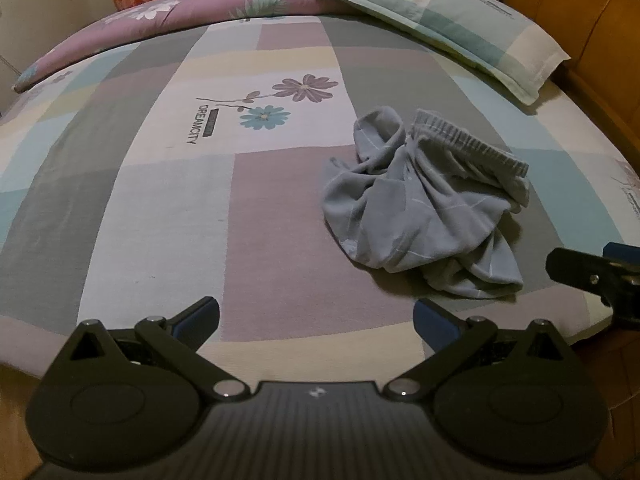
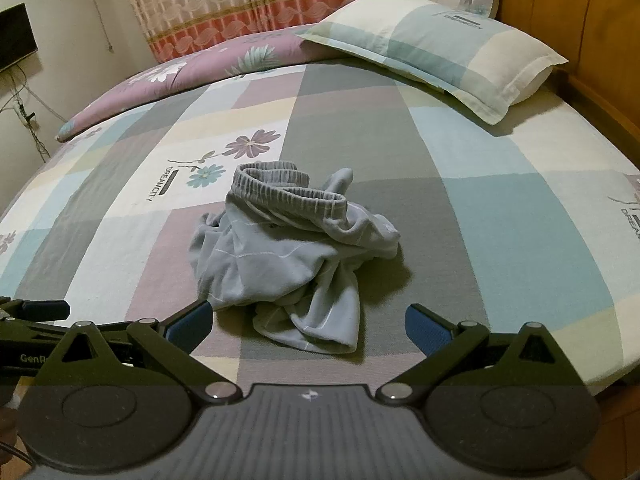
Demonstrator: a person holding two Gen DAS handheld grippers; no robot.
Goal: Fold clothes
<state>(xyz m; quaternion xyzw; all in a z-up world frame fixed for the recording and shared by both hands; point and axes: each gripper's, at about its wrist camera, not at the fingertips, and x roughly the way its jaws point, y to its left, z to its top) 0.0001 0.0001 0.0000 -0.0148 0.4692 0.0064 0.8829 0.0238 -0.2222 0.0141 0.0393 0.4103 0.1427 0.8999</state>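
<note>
A crumpled pair of light grey shorts with a ribbed waistband lies in a heap on the bed; it also shows in the right wrist view. My left gripper is open and empty, hovering over the near edge of the bed, to the left of the shorts. My right gripper is open and empty, its jaws wide apart just in front of the shorts' near hem. The right gripper also shows at the right edge of the left wrist view. The left gripper shows at the left edge of the right wrist view.
The bed sheet is a pastel patchwork with flower prints. A pillow lies at the far right by the wooden headboard. A purple floral quilt is rolled along the far edge. Curtains hang behind.
</note>
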